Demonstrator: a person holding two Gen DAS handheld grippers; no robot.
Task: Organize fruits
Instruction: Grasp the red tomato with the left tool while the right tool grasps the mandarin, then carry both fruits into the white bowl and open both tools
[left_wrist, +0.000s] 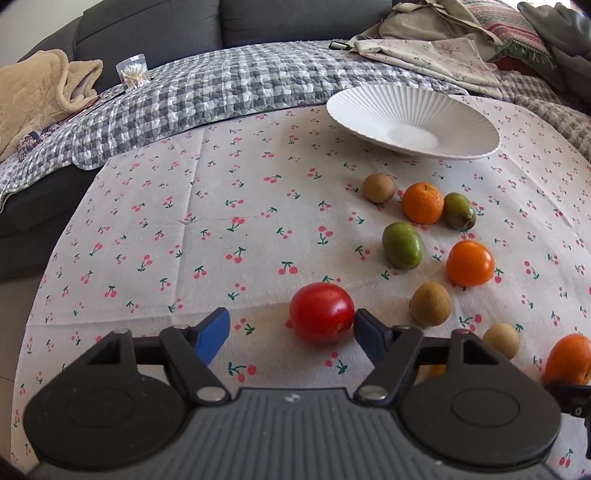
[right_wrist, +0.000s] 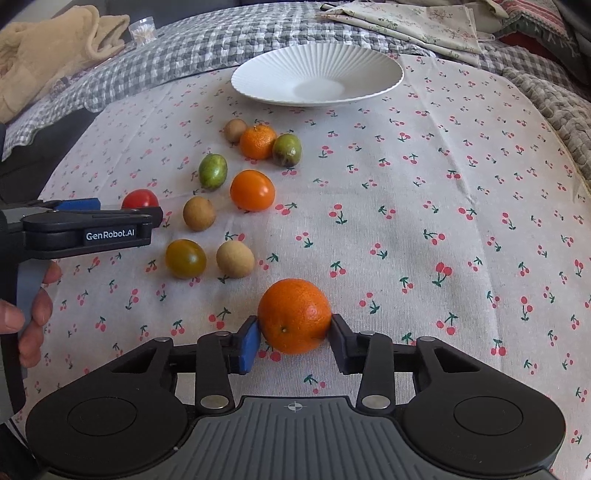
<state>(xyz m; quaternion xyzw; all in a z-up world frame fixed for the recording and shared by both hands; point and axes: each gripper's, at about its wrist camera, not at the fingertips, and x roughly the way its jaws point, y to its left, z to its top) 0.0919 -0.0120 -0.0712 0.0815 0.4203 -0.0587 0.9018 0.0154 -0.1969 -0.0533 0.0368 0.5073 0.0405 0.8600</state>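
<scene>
A white ribbed plate (left_wrist: 369, 110) (right_wrist: 258, 85) stands empty at the far side of the cherry-print cloth. My left gripper (left_wrist: 290, 328) is open around a red tomato (left_wrist: 321, 313) (right_wrist: 139, 199); the right pad touches it, the left pad is apart. My right gripper (right_wrist: 293, 338) is shut on a large orange (right_wrist: 294, 315) (left_wrist: 569, 360) that rests on the cloth. Loose fruits lie between: an orange tomato (left_wrist: 470, 263), a mandarin (left_wrist: 422, 203), two green fruits (left_wrist: 402, 245) (left_wrist: 459, 211), several brown ones (left_wrist: 430, 303).
A grey checked quilt (left_wrist: 221, 92) borders the cloth at the back, with a beige blanket (left_wrist: 33, 96), a clear cup of toothpicks (left_wrist: 133, 72) and folded floral fabric (left_wrist: 424, 55). A dark-yellow tomato (right_wrist: 185, 258) and a pale longan (right_wrist: 235, 259) lie beside my left gripper (right_wrist: 92, 221).
</scene>
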